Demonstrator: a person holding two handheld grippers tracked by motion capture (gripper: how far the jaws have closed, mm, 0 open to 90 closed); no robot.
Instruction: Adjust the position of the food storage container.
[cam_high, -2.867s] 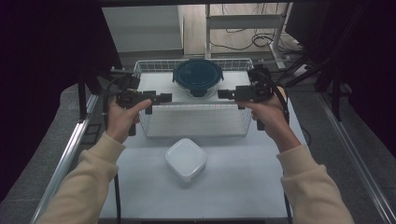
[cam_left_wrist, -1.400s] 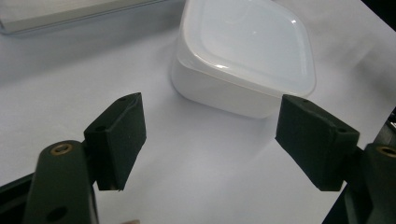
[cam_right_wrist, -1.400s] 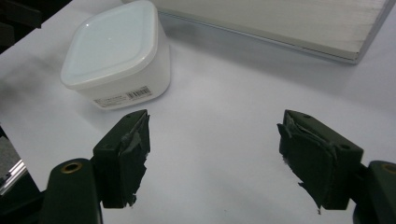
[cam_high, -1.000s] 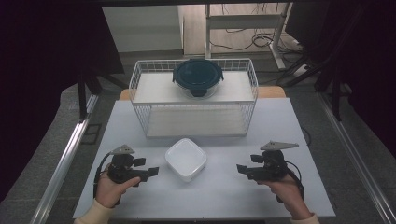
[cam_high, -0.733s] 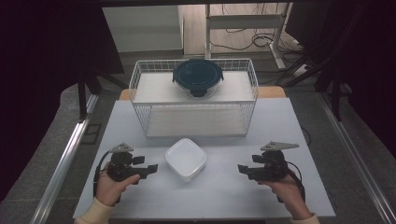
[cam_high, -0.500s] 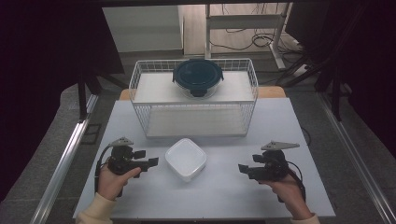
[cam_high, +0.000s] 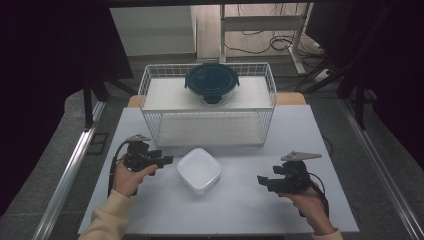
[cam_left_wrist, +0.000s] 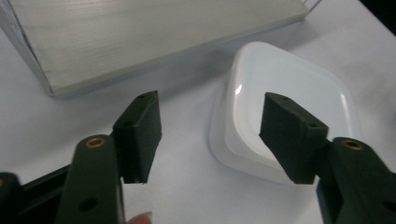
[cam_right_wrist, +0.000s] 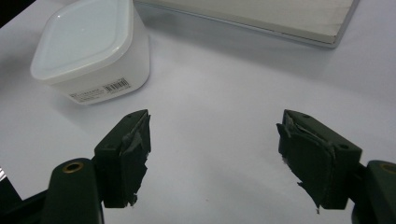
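Observation:
A white lidded plastic container (cam_high: 199, 170) sits on the white table, in front of a white wire basket (cam_high: 150, 100). Inside the basket stands a round glass bowl with a dark blue lid (cam_high: 211, 83). My left gripper (cam_high: 167, 160) hovers just left of the white container (cam_left_wrist: 285, 98), open, jaws empty and pointing at it. My right gripper (cam_high: 260, 179) is open too, lower right of the container (cam_right_wrist: 91, 44), with a wide stretch of bare table between them. Its pads (cam_right_wrist: 133, 154) look worn and torn.
The basket's pale floor (cam_left_wrist: 140, 37) lies just beyond the left gripper. The table's front edge (cam_high: 220, 231) runs near the person's wrists. Metal rails (cam_high: 75, 165) flank the table, and cables lie on the floor behind it.
Both hands came back from the basket to the near side of the table. In the last second the left gripper rose and edged toward the white container; the right one barely moved.

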